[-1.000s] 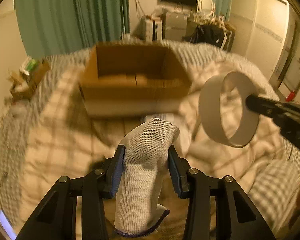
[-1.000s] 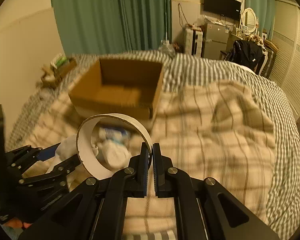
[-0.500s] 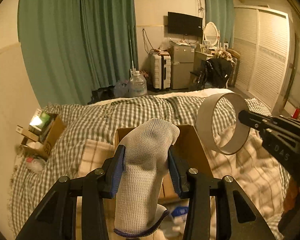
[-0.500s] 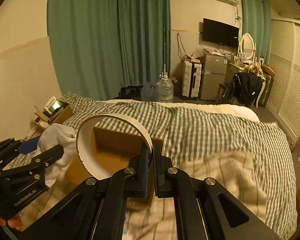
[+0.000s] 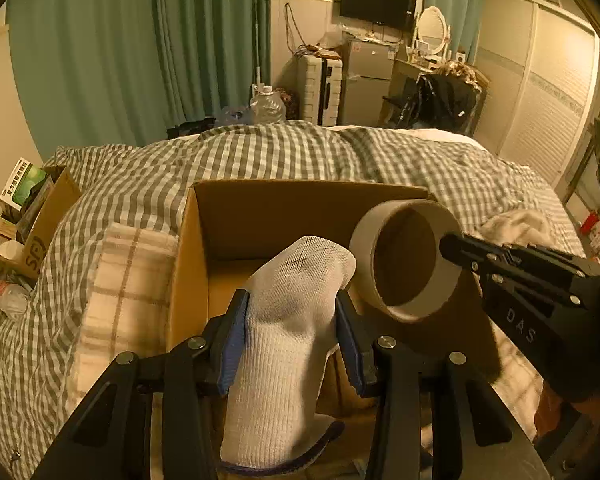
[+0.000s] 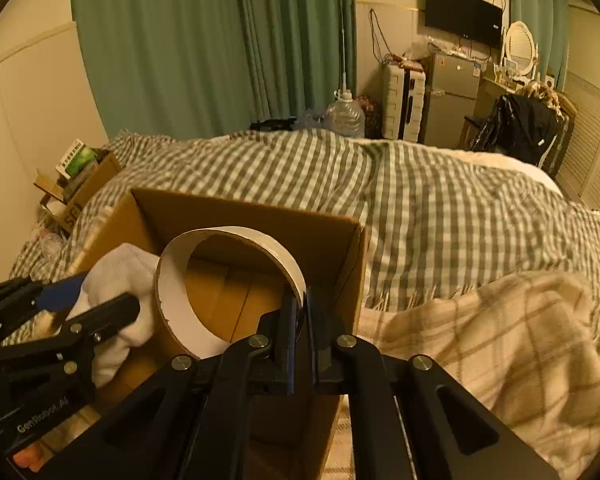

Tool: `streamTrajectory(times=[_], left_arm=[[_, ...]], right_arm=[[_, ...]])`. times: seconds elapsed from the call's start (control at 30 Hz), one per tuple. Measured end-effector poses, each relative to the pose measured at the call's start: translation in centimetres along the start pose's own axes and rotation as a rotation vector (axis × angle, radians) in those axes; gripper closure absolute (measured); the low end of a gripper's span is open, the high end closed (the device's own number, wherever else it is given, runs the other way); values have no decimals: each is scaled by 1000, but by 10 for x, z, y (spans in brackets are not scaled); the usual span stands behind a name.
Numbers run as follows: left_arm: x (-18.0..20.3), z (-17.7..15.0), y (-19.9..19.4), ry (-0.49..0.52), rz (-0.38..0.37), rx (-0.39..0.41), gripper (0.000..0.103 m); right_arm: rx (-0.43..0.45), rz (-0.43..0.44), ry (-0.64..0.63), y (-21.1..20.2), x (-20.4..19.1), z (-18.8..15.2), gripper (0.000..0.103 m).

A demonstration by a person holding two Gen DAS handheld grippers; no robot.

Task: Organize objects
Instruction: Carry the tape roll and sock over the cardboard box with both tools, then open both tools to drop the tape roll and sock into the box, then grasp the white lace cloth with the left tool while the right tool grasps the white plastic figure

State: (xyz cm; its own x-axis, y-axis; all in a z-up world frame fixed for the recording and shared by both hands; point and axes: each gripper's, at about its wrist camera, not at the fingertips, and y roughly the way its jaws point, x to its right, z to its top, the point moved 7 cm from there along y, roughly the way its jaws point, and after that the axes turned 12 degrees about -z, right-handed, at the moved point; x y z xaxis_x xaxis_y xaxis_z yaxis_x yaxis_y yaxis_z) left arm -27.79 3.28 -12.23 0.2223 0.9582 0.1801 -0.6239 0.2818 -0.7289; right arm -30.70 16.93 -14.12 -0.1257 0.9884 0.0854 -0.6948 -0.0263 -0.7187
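Bed (image 6: 440,200), gingham duvet with a beige plaid blanket (image 6: 500,340) over the near part. Open cardboard box (image 5: 284,208) sits on top, flaps down; the floor that shows looks bare.

Cardboard ring (image 5: 406,258), a wide tape-core type hoop: right gripper (image 6: 299,316) has its jaws pressed nearly together on the ring wall, one pad inside, one outside. Ring hangs over the right side of the box opening, axis roughly horizontal. Judgement: very light, thin-walled, stiff enough to hold round but will ovalise or crease if squeezed across the diameter. Wall pinch is the right hold. Smooth white face could slip, so keep the bite deep. On release it may roll or tip flat; better lowered close to the box floor first.

White knit sock (image 5: 292,344), dark trim at the cuff: left gripper (image 5: 291,332) pinches it across the middle, blue pads (image 5: 230,344) denting the fabric slightly. Toe end stands up over the box's near edge, cuff hangs below the jaws. Judgement: light, soft, grippy knit, no slip risk, nothing to break. It will flop and land loose when let go, and can snag on a pad. Mid-body grab is fine.

Both items are above the box, side by side, close to touching; can't tell if they do.
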Motion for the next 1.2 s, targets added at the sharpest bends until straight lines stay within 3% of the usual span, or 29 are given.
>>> streamTrajectory(times=[0.1,0.2,0.23,0.27,0.37,0.43,0.87,1.03,1.2], left_arm=[[-4,-2,0,-8,-3,12,53],[-5,-3,-11,2,8,29,30],[-6,-2,-20,4,18,48,19],[-5,-2,-27,6,22,62,14],[-8,-1,-52,21,35,83,9],[-9,-2,-72,30,62,96,5],[3,-42,-164,78,87,83,4],[4,-75,-166,81,105,93,4],[-4,-124,-139,35,152,61,4]], right_arm=[[-29,26,10,7,1,-5,91],[-32,36,19,2,3,-8,66],[-28,39,25,-2,4,-8,52],[-20,49,34,-10,5,-8,40],[18,64,65,-36,8,-5,26],[31,72,72,-52,10,-3,25],[127,-38,-8,-202,15,-7,18],[108,-61,11,-223,20,-43,17],[35,-26,9,-202,9,-108,17]])
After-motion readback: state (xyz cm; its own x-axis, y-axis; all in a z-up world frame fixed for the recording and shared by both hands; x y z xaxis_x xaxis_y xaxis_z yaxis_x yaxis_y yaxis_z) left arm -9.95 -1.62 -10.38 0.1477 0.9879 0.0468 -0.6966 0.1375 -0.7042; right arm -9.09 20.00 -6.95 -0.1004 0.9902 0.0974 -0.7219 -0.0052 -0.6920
